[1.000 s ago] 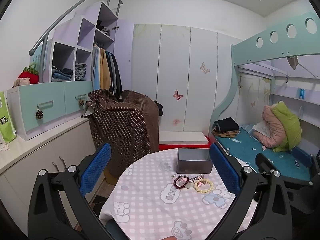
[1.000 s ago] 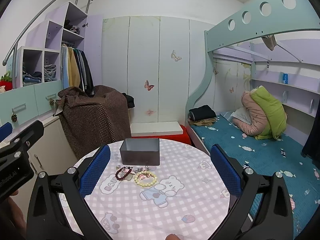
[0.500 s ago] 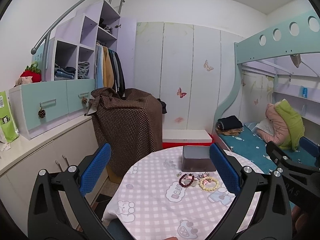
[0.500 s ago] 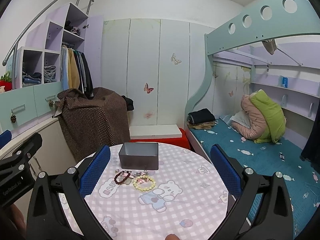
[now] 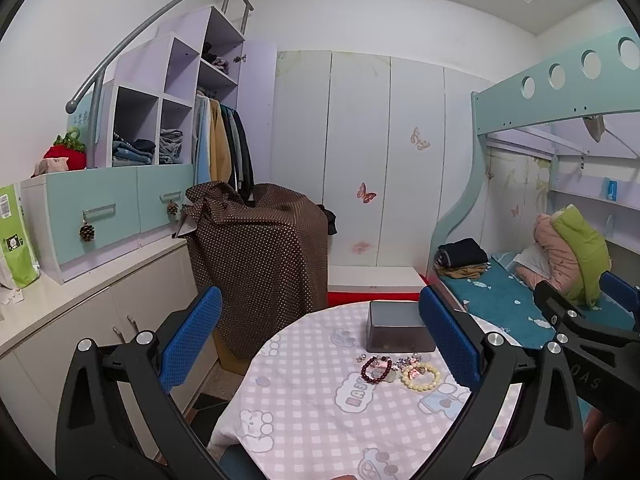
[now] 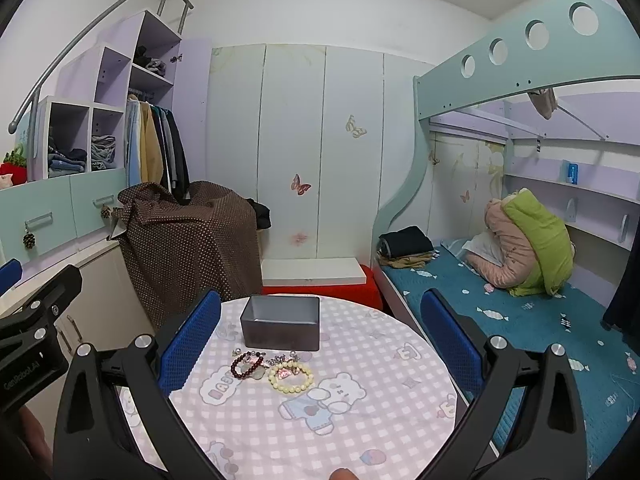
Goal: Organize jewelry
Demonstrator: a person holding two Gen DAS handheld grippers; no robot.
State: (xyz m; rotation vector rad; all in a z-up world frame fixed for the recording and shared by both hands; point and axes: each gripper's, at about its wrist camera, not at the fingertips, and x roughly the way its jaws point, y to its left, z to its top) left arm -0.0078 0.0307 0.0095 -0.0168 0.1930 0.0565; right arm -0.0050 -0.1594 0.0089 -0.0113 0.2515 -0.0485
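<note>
Both grippers have drifted slightly rightward over the last second. The left gripper (image 5: pixel 320 340) and right gripper (image 6: pixel 320 340) hold their fingers wide open and empty above the checked-cloth round desk (image 6: pixel 360 420). At centre frame, the dark red bead bracelet (image 6: pixel 246 366) and cream bead bracelet (image 6: pixel 291 377) lie loose before the grey rectangular metal box (image 6: pixel 281 323); nothing is sorted yet.

"GenRobot.AI" on the left claw (image 6: pixel 32 364) body, other print too small to read

bare tablecloth (image 6: pixel 360 408) before bracelets (image 6: pixel 272 370), grey box (image 6: pixel 280 322) behind
</note>
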